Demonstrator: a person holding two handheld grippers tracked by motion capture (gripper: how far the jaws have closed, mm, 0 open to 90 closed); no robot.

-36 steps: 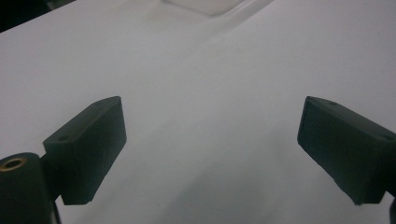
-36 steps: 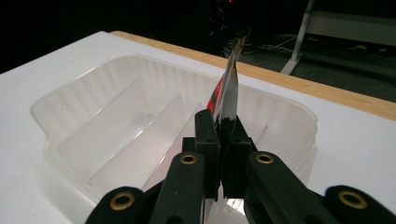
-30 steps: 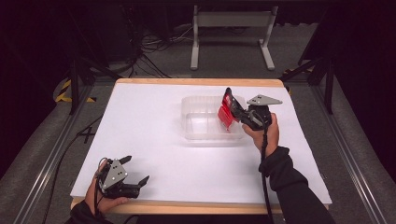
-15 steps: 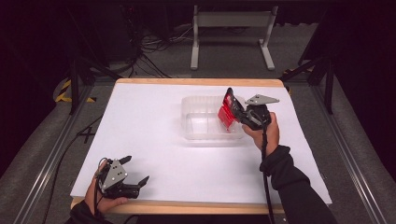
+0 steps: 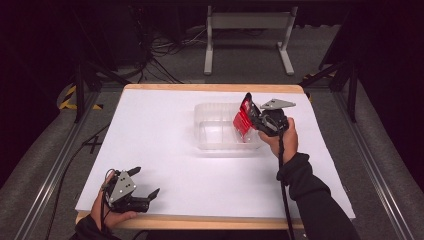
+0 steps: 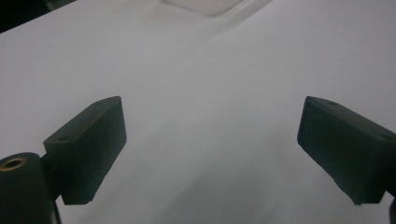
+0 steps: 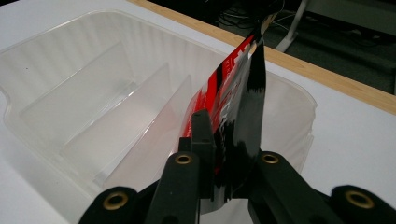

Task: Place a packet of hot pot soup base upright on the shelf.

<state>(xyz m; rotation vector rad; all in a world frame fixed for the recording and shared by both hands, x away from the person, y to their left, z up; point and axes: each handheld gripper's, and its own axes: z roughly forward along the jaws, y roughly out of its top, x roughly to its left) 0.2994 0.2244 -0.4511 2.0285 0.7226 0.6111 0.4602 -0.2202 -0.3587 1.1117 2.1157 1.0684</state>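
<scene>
Right gripper (image 5: 246,116) pinches a red packet (image 5: 242,119) over the tray (image 5: 215,135).
Left gripper (image 5: 142,186), at 7 o'clock, gapes wide.

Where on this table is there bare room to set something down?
The white table is bare left of the clear tray, and in front of it across to the open left gripper. It is crowded at the tray's right end, where the right gripper holds a red packet.

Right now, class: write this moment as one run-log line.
right gripper: shut on red packet, over clear tray | left gripper: open, near table front edge
</scene>
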